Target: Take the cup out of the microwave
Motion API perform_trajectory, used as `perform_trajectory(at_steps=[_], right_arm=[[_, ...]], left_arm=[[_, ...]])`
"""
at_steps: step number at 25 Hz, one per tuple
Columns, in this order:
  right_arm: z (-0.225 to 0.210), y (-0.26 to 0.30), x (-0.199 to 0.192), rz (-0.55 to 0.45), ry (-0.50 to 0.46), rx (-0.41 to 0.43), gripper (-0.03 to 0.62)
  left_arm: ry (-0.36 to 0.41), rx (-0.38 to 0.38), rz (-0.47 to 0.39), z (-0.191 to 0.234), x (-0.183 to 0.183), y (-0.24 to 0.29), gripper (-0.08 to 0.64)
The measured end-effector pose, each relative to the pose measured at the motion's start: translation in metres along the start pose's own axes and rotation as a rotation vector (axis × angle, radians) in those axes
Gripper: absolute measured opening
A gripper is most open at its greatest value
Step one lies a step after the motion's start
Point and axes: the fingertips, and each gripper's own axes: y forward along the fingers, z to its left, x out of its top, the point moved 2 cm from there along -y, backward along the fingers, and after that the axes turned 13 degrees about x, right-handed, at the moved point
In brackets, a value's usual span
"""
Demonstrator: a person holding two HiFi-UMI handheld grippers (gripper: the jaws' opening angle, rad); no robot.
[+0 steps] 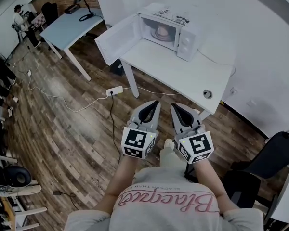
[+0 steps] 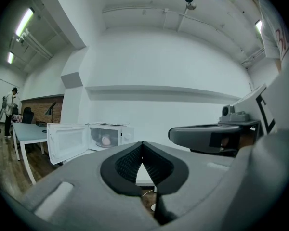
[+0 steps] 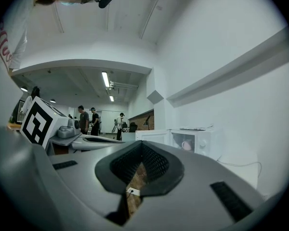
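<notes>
A white microwave [image 1: 166,30] stands at the far end of a white table [image 1: 183,76], its door [image 1: 118,38] swung wide open to the left. Inside sits a pale pink cup [image 1: 163,32], also seen in the left gripper view [image 2: 106,140] and the right gripper view [image 3: 186,145]. My left gripper [image 1: 155,102] and right gripper [image 1: 174,105] hang side by side close to my body, over the wooden floor and short of the table's near edge. Both are shut with nothing between the jaws, their tips meeting [image 2: 142,143] [image 3: 141,142].
A blue-grey table [image 1: 70,25] stands at the back left. A white power strip [image 1: 114,91] and cables lie on the floor under the white table. A black chair [image 1: 274,158] is at my right. People stand far off to the left.
</notes>
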Motion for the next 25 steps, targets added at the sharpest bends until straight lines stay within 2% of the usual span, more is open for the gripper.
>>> perform_trajectory(at_steps=[6,25], right_arm=[[-0.043,0.029,0.002,0.005,0.001,0.034,0.009],[-0.176,0.094,-0.004,0.037,0.038,0.124,0.009]], left_arm=[[0.019,0.011,-0.015,0.009,0.010,0.051,0.005],[-0.002,0.075,0.009,0.023,0.014,0.200,0.004]])
